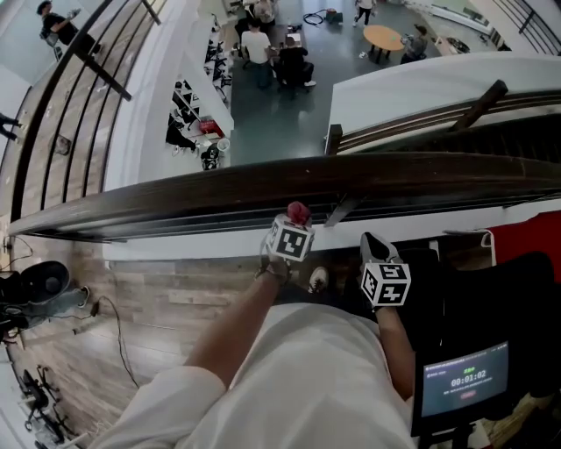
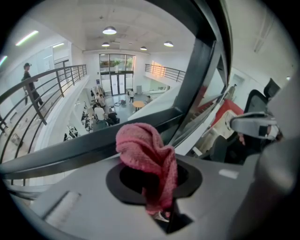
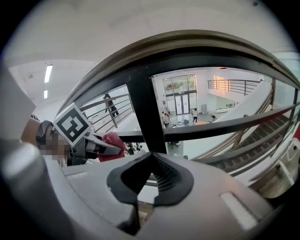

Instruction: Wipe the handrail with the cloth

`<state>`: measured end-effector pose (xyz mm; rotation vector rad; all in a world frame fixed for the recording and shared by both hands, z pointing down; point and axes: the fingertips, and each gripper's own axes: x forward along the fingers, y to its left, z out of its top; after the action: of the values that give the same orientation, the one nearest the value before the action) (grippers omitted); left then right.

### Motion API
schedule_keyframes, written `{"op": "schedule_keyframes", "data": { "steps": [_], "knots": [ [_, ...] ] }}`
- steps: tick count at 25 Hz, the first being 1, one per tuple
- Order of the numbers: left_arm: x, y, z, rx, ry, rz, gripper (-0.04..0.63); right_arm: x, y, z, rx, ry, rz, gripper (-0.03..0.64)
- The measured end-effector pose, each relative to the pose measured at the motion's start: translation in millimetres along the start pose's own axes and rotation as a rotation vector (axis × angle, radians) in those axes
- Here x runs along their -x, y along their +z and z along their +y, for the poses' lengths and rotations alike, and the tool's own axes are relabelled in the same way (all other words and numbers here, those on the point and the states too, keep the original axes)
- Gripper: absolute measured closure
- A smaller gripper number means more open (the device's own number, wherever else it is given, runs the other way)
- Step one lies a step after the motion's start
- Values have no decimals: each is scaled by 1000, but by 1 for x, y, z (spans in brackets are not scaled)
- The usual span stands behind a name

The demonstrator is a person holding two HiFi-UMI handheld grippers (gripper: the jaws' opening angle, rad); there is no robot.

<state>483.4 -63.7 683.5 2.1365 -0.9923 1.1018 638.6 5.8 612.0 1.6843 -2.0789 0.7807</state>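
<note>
Far below, at twelve o'clock, people sat together, a round orange table at one o'clock. A person stood on the opposite gallery at eleven. A lit screen with a timer glowed at four o'clock.

Head view looks down; gripper views face handrail, seemingly close.

Handrail cut both ends; cloth btm hidden in left gripper.

Left gripper pinches cloth; right gripper closed, empty.
</note>
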Motion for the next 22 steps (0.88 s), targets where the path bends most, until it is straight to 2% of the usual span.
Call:
{"op": "schedule_keyframes", "data": {
  "steps": [8, 12, 16, 19, 22],
  "knots": [
    [-8, 14, -28, -43, -48, -1, 505, 3, -7, -6, -18, -7, 11, 614],
    [-13, 27, -55, -48, -138, -54, 505, 2, -8, -3, -7, 7, 14, 614],
    [-16, 29, -64, -67, -137, -52, 504, 5, -14, -6, -12, 1, 24, 614],
    [-16, 40, -89, -93, -203, -85, 504, 8, -16, -6, -6, 1, 35, 614],
    [-16, 44, -104, -110, -225, -60, 503, 9, -17, -9, -5, -1, 40, 614]
  ]
}}
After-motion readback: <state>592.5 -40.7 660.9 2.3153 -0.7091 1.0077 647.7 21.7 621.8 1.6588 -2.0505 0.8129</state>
